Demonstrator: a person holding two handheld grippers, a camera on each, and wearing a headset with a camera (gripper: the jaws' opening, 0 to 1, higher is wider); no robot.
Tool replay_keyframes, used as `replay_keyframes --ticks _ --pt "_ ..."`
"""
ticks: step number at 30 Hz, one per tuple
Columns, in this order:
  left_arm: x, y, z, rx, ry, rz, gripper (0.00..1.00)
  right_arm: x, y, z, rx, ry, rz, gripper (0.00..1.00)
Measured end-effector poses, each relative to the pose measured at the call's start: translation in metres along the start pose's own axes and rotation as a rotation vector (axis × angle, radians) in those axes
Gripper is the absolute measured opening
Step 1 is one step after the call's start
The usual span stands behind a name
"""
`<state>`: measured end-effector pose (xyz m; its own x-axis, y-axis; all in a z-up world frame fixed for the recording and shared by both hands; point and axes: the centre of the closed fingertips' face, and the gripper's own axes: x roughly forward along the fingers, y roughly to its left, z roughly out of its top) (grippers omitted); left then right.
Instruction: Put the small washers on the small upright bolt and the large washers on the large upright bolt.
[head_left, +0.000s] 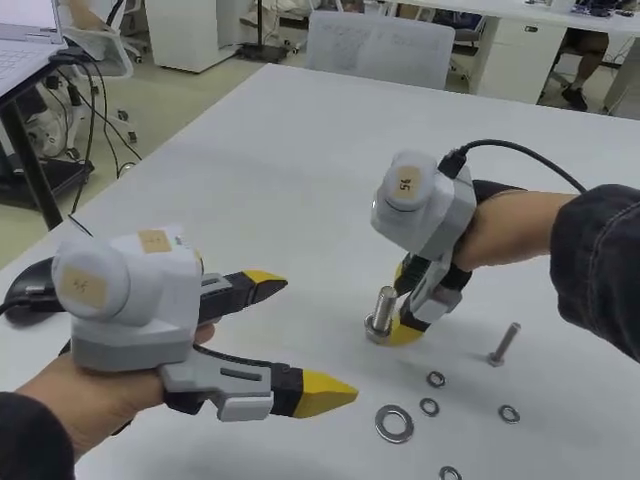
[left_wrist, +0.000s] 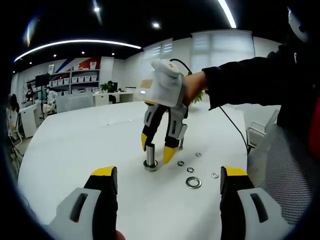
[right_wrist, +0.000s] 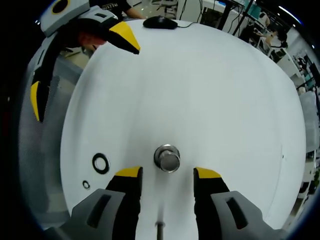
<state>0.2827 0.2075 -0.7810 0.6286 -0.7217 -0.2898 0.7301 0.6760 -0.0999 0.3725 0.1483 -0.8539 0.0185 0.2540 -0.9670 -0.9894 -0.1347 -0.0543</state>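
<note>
Left gripper (head_left: 320, 338), pointed yellow fingers (head_left: 325, 390); metal bolt (head_left: 383, 312)

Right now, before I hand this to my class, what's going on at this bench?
A person holds a gripper in each hand over a white table. The right gripper hovers low over the large upright bolt, its open jaws either side of the shaft, carrying nothing. The left gripper hangs open and empty off to the side. One large washer and several small washers lie loose on the table near the small bolt, so most of the sorting looks not yet done.
</note>
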Motion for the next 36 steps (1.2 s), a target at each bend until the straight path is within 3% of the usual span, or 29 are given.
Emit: replay_keyframes --ticks 25,36 --pt "0.006 -0.001 -0.001 0.002 0.010 -0.016 0.85 -0.019 0.007 -0.019 0.020 -0.005 -0.041 0.43" --pt "0.008 -0.004 0.000 0.006 0.009 -0.021 0.84 -0.027 0.022 -0.022 0.014 0.014 -0.045 0.43"
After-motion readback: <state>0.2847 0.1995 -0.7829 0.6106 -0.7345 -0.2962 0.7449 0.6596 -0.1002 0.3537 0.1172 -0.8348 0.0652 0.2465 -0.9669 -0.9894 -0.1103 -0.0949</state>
